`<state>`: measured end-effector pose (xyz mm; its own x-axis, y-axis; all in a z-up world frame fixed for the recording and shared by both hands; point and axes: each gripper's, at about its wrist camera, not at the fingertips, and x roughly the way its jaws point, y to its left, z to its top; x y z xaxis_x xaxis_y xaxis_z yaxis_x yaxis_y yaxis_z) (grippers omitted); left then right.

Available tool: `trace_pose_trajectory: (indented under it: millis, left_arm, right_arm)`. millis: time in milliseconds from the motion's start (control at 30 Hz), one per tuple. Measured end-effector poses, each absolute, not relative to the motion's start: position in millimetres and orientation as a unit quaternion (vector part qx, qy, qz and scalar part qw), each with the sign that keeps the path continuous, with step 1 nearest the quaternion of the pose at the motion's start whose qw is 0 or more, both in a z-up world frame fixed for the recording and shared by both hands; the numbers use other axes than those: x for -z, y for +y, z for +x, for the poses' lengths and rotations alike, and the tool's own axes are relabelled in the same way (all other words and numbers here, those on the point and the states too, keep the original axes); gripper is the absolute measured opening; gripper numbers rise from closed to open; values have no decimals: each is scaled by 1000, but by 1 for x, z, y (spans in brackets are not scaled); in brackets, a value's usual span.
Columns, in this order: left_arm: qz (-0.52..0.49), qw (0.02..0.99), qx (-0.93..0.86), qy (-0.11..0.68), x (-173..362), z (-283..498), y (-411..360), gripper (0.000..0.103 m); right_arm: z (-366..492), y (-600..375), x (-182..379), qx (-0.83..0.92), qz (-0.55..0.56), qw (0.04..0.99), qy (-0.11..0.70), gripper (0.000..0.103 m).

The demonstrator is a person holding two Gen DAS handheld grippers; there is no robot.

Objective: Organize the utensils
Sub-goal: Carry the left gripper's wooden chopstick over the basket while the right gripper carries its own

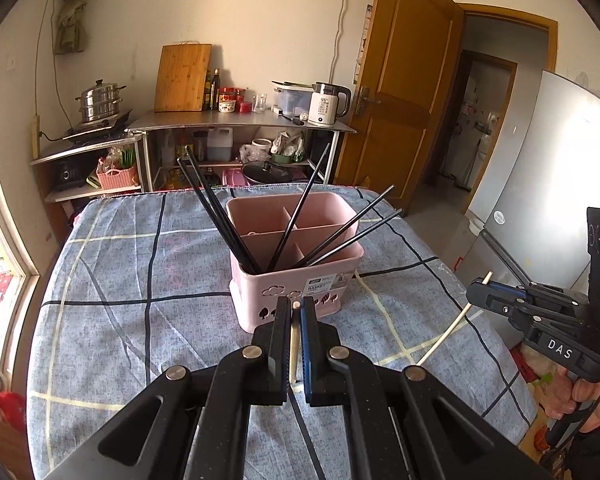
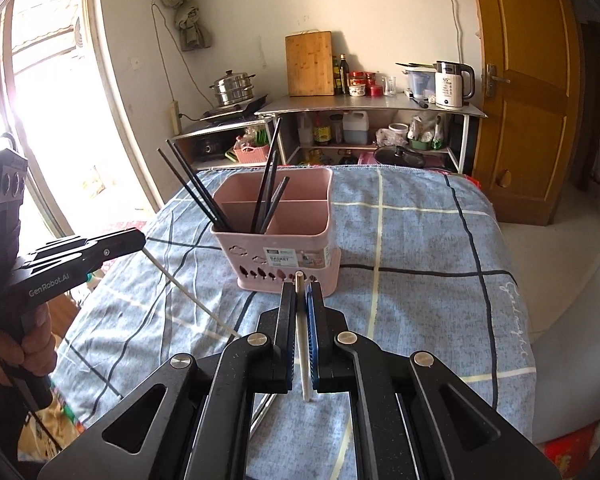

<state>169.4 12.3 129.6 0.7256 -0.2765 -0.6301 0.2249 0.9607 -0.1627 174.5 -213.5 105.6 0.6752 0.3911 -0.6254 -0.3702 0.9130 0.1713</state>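
A pink divided basket (image 1: 256, 280) (image 2: 328, 236) stands on the table's blue plaid cloth (image 1: 140, 264) (image 2: 420, 240). Several black chopsticks (image 1: 216, 208) (image 2: 196, 192) lean out of its compartments. My left gripper (image 1: 296, 304) (image 2: 138, 236) is shut on a pale wooden chopstick (image 1: 294, 344) (image 2: 188, 292), lifted just in front of the basket. My right gripper (image 2: 300, 288) (image 1: 476, 290) is shut on a white chopstick (image 2: 303, 352) (image 1: 448, 336), also raised near the basket's front. A person's hand grips each handle.
Behind the table a metal shelf unit holds a kettle (image 1: 328, 104), a cutting board (image 1: 182, 78), bottles and a steamer pot (image 1: 100, 100). A wooden door (image 1: 400, 80) and a refrigerator (image 1: 548, 184) are on the right, a window on the left.
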Motion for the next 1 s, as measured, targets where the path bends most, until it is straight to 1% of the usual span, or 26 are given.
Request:
trace_pose_trajectory:
  millis: [233,567,1000]
  left_arm:
    - [-39,926,135,349,-131,160,15,4]
    - [-56,929,138,340,-154,159,25,4]
    - [-56,948,136,281,-224,187,37,4]
  right_arm:
    - [160,-215,-110,-209,6,917,339,5]
    - [166,-213,-139,-217,30,930,295,5]
    - [195,-180,-183,-246,41,939,238,5]
